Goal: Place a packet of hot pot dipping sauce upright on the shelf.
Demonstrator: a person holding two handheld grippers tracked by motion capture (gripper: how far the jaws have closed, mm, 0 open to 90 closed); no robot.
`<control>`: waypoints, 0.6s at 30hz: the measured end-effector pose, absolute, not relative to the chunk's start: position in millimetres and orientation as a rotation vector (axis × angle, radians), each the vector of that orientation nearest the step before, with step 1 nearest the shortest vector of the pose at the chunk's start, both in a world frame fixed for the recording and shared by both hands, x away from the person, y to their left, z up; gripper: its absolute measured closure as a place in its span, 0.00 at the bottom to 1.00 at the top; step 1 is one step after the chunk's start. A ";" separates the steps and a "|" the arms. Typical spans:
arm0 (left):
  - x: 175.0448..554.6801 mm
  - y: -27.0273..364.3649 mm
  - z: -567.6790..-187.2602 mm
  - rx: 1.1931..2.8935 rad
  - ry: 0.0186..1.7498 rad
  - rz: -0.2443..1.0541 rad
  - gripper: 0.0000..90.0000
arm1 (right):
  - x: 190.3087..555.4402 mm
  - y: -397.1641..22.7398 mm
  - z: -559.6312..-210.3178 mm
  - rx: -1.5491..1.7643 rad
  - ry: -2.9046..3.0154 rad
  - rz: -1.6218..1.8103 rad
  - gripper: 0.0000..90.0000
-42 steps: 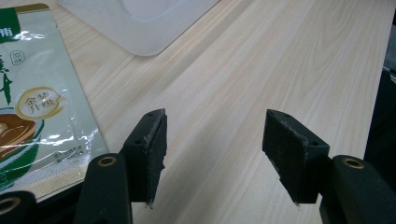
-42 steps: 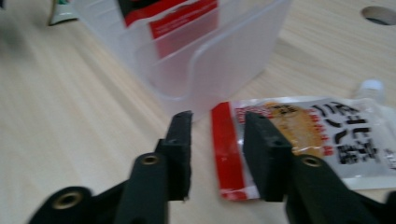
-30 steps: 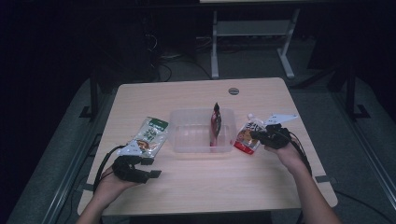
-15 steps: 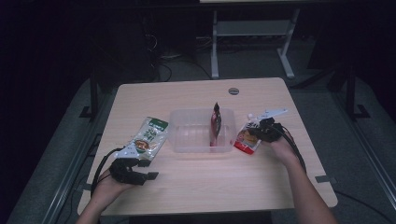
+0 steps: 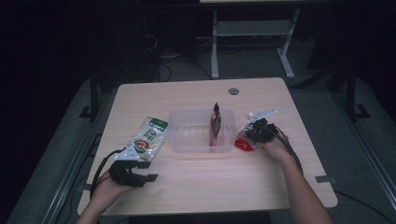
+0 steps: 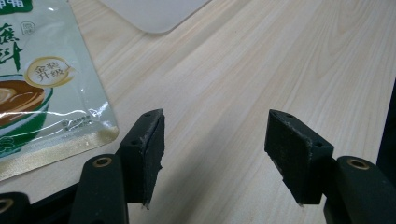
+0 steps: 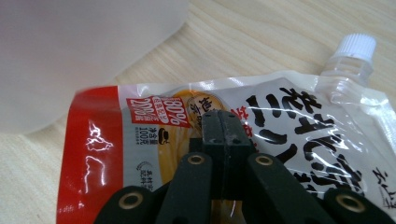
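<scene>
Item: red-and-white plastic spout pouch w/ white cap (image 7: 224, 130), lying on wood table (image 5: 210, 186) just right of clear plastic tub (image 5: 187, 140). R gripper (image 7: 227, 128) is resting jaws pressed together on it, pinching nothing evident. L gripper (image 6: 215, 154) is idling, jaws spread, beside green soup sachet (image 6: 32, 88). Step: approaching pickup. Next, likely: opening jaws, pinching pouch edge.

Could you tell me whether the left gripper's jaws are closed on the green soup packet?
No, the left gripper stands open over bare table, with the green soup packet lying off to one side, untouched.
</scene>
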State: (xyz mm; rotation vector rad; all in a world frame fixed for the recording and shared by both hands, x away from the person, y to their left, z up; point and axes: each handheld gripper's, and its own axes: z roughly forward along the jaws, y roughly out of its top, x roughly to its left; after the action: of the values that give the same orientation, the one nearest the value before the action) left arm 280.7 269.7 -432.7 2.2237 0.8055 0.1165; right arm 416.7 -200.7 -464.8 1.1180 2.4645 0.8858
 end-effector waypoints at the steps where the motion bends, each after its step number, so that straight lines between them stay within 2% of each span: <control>1: 280.8 269.7 -432.8 2.227 0.804 0.116 0.42 | 416.6 -200.5 -464.8 1.115 2.465 0.884 1.00; 18: 282.5 265.3 -430.8 2.224 0.785 0.118 0.42 | 381.6 -203.9 -458.9 1.051 2.588 0.848 1.00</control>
State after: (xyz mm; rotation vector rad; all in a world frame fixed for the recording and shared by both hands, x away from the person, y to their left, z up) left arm 282.5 265.3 -430.8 2.2236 0.7852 0.1184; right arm 381.6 -203.9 -458.9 1.0512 2.5884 0.8478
